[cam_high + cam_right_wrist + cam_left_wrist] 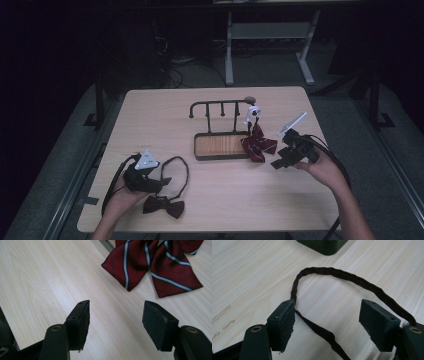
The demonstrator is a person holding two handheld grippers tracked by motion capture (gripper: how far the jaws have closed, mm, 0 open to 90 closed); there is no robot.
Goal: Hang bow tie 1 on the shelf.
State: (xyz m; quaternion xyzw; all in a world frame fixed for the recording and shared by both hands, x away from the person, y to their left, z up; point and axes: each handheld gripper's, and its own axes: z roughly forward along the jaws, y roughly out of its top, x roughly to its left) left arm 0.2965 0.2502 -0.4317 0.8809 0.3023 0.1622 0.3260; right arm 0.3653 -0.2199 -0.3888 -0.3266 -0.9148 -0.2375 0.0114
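Note:
A dark brown bow tie [164, 205] lies near the table's front left, its thin strap [179, 170] looped behind it. My left gripper [165, 181] stands open just left of the loop; in the left gripper view the strap [332, 273] curves between and beyond the pads [284, 322], untouched. A red striped bow tie [258, 143] hangs from the right end of a dark rack [222, 106] and rests on the table. My right gripper [276, 162] is open just right of it, with the striped tie [152, 262] ahead of its bare pads [81, 322].
The rack stands on a dark tray with a wooden floor [220, 145] at the table's middle. A white clip [252, 112] sits at the rack's right end. Bare wood [240, 200] runs along the front; the table's edges drop to a dark floor.

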